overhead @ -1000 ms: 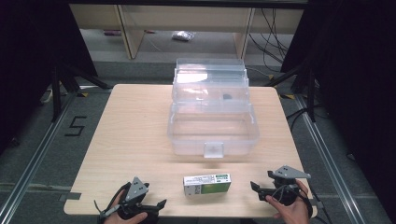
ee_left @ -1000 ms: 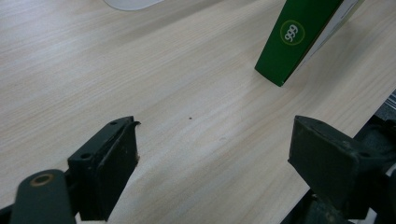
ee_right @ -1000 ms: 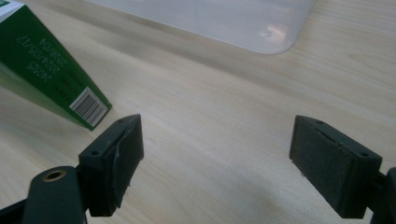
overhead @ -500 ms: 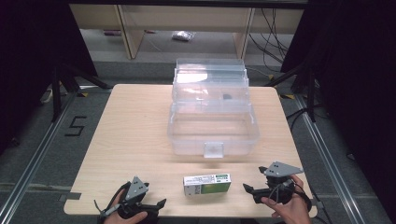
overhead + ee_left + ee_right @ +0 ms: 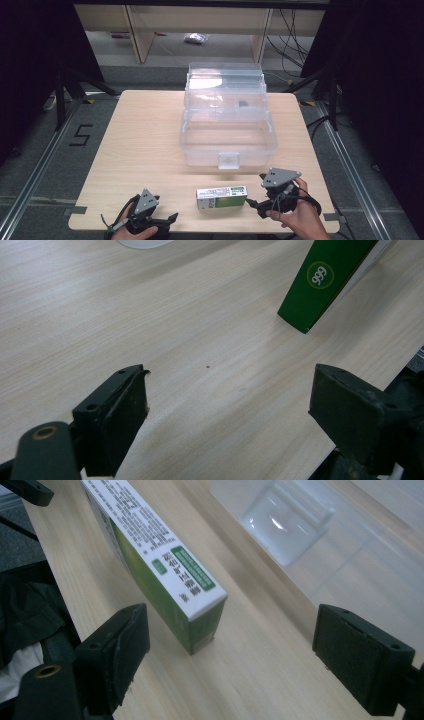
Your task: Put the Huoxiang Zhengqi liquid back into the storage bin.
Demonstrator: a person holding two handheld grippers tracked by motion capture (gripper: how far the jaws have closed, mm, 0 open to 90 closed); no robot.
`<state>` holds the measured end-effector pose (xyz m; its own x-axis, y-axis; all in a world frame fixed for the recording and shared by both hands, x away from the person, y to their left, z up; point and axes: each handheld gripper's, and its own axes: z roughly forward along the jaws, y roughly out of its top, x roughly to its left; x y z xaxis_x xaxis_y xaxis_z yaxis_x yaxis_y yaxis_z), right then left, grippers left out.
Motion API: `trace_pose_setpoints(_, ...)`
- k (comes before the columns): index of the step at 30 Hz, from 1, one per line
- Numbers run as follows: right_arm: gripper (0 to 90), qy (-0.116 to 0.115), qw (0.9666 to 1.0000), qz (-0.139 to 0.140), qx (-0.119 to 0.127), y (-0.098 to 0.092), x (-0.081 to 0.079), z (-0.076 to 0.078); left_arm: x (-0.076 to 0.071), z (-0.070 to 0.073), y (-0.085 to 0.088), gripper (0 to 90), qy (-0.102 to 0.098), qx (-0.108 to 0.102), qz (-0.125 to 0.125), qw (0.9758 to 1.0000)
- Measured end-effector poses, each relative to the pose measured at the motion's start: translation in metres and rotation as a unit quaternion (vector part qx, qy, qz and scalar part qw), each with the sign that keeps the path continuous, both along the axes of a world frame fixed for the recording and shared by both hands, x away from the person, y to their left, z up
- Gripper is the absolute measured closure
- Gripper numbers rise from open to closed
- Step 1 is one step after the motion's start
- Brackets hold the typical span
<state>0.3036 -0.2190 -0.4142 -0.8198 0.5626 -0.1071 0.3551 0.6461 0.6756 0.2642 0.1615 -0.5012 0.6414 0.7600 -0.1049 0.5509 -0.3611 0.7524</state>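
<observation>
Two grippers low on table: left gripper (image 5: 150,220) at 7 o'clock, right gripper (image 5: 256,202) at 5, green box (image 5: 221,196) between, clear bin (image 5: 227,135) at 12. Left gripper view: jaws apart, empty. Right gripper view: jaws wide, box end (image 5: 200,615) just ahead. Best to centre on that end, then close.

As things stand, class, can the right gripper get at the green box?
Probably yes. The right gripper is open with the box end just ahead of its jaws, and bare table between.

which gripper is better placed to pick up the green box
Right. The right gripper sits open beside the end of the green box, which lies between its jaws in its own view. The left gripper is farther off.
</observation>
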Motion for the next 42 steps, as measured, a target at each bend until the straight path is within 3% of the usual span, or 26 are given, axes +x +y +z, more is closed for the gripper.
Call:
trace_pose_setpoints(8,15.9,-0.016,0.9986,0.043,-0.027,0.020,0.007,0.013,0.000,0.000,-0.001,14.9,-0.006,0.001,0.003,1.0000)
trace_pose_setpoints(13,16.1,-0.008,0.9973,0.062,-0.039,0.040,0.012,0.014,0.000,0.001,0.000,14.9,-0.002,-0.002,0.006,1.0000)
trace_pose_setpoints(22,16.7,0.010,0.9909,0.113,-0.073,0.066,0.015,0.009,0.000,0.001,0.000,14.9,-0.001,-0.003,0.004,1.0000)
trace_pose_setpoints(32,18.7,0.033,0.9832,0.139,-0.114,0.088,0.024,-0.004,0.001,-0.001,0.000,14.9,-0.008,-0.002,0.002,1.0000)
trace_pose_setpoints(36,20.4,0.040,0.9813,0.145,-0.121,0.093,0.027,-0.007,0.001,-0.001,0.000,14.8,-0.009,-0.003,0.002,1.0000)
trace_pose_setpoints(37,20.5,0.047,0.9821,0.136,-0.122,0.094,0.027,-0.007,0.001,-0.001,0.000,14.9,-0.010,-0.002,-0.001,0.9999)
trace_pose_setpoints(39,20.5,0.046,0.9801,0.145,-0.128,0.096,0.032,-0.009,0.000,-0.001,0.000,14.8,-0.006,-0.006,0.005,0.9999)
trace_pose_setpoints(40,20.6,0.051,0.9809,0.137,-0.128,0.098,0.032,-0.010,0.000,0.000,0.000,14.9,-0.004,-0.006,-0.001,1.0000)
trace_pose_setpoints(42,21.2,0.055,0.9784,0.148,-0.134,0.101,0.035,-0.012,0.000,0.000,0.000,14.8,-0.005,-0.010,0.003,0.9999)
